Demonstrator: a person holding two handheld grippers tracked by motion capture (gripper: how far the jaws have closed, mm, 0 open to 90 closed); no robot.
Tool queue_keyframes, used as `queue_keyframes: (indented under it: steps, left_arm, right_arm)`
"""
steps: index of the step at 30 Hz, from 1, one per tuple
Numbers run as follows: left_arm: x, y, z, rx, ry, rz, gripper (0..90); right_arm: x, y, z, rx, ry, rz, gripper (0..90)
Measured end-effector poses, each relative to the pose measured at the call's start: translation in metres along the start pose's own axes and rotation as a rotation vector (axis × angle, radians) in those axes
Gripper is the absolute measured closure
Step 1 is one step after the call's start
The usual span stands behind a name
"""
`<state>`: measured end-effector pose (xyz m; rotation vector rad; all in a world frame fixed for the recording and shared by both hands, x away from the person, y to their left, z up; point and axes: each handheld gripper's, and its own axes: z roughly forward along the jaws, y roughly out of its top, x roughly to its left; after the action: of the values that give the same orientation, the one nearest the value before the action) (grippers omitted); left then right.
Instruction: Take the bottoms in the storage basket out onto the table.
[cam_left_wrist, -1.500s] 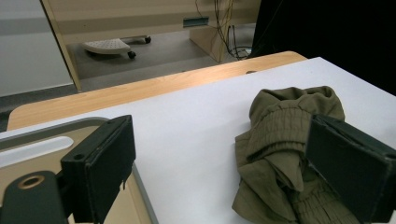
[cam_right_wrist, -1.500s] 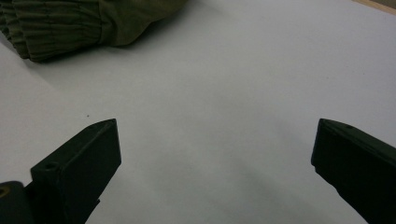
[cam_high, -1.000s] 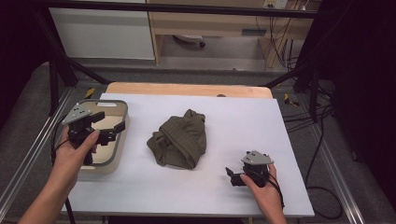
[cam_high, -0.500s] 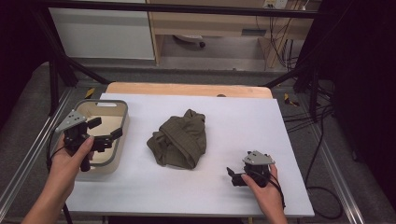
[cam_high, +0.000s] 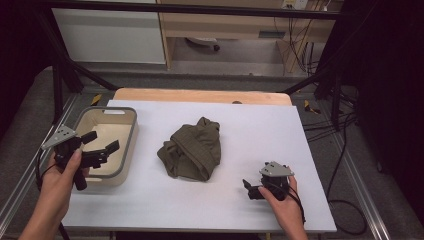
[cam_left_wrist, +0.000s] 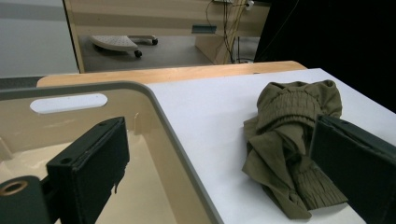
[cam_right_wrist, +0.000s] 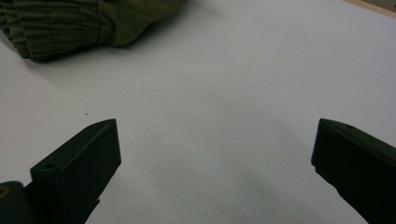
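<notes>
Olive-green cloth (cam_high: 191, 148) lies crumpled near the middle of the white table (cam_high: 240, 210), and nothing touches it. We hold our left gripper (cam_high: 100, 148) over the near part of the beige bin (cam_high: 129, 145), which stands just beside the cloth on its left. Its jaws have just been opening and now stand wide apart, with nothing between them. In the left gripper view we see the cloth (cam_left_wrist: 289, 140) past the grey rim of the bin (cam_left_wrist: 154, 100). Our right gripper (cam_high: 251, 189) rests low on the table, to the right of the cloth and nearer to us. Its jaws are also wide apart and empty, and in the right gripper view the ribbed edge of the cloth (cam_right_wrist: 70, 23) lies ahead of them.
</notes>
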<state>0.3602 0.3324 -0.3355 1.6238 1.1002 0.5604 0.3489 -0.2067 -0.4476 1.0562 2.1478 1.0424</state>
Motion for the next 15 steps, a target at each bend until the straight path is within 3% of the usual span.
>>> queue_keyframes:
  steps: [15]
  left_arm:
    - [0.000, -0.022, -0.005, 0.027, -0.010, 0.008, 4.4]
  right_arm:
    - [0.000, 0.000, 0.000, 0.004, -0.001, -0.005, 2.0]
